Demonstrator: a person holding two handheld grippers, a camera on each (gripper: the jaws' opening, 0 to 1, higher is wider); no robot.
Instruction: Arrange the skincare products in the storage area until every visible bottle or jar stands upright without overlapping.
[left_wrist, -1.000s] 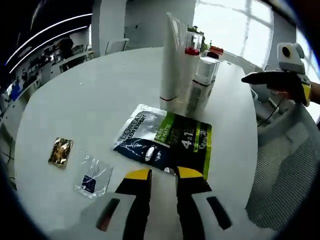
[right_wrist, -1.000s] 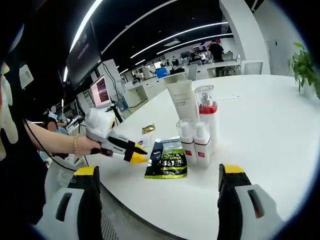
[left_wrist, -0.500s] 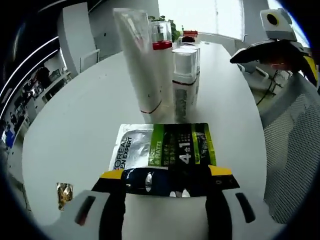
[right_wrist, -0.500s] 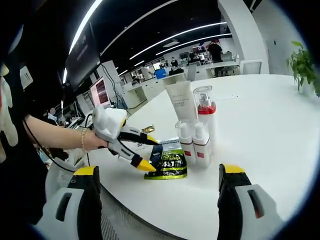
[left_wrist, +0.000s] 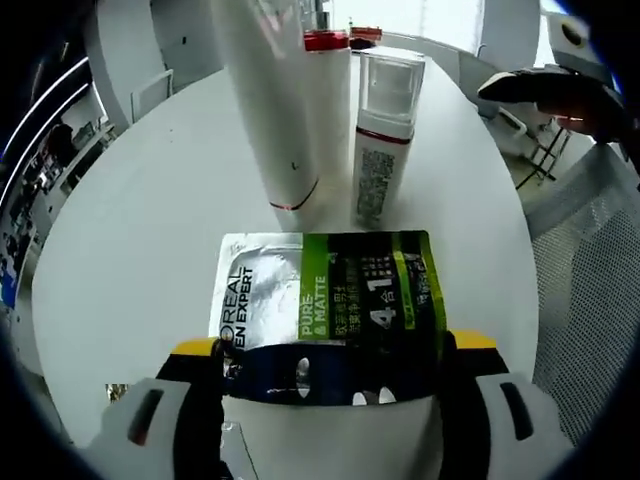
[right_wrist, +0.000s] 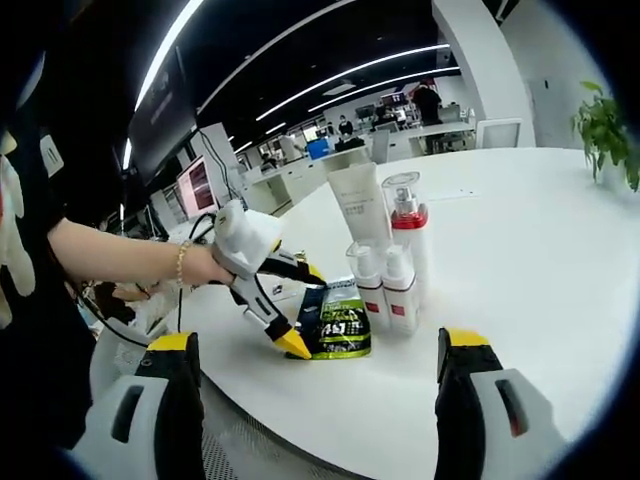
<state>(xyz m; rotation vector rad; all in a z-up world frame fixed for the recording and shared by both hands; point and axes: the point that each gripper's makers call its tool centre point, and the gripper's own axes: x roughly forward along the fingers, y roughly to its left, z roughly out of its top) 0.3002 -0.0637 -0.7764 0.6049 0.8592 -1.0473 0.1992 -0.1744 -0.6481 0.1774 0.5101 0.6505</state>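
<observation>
Flat on the round white table (left_wrist: 130, 210): a silver, green and dark sachet (left_wrist: 325, 300), printed side up, near the table's close edge. Left gripper (left_wrist: 335, 350) spread wide, one yellow-tipped jaw at either side of the sachet's near dark end, tips at its corners; whether touching, cannot tell. Seen again in the right gripper view as the left gripper (right_wrist: 292, 310), angled down over the sachet (right_wrist: 338, 320), held by a person's hand (right_wrist: 205, 267) with a bracelet at the wrist.

Just beyond the sachet's far edge, all upright and close together: a tall white tube (left_wrist: 270, 100) on its cap, with a thin red ring low down; a red-collared pump bottle (left_wrist: 328, 90) just beside the tube; a small clear-capped bottle (left_wrist: 382, 135) with a printed label in front of that. From the right gripper view, the cluster shows as tube (right_wrist: 360, 203), pump bottle (right_wrist: 406, 225) and two small clear-capped bottles (right_wrist: 383, 285) side by side, touching or nearly so, next to the sachet's side.

Right gripper (right_wrist: 325, 400) gaping wide, holding nothing, well back from the sachet and off the table's edge. Far from the sachet, desks and monitors in an office; a potted plant (right_wrist: 603, 125) by the table's far side.
</observation>
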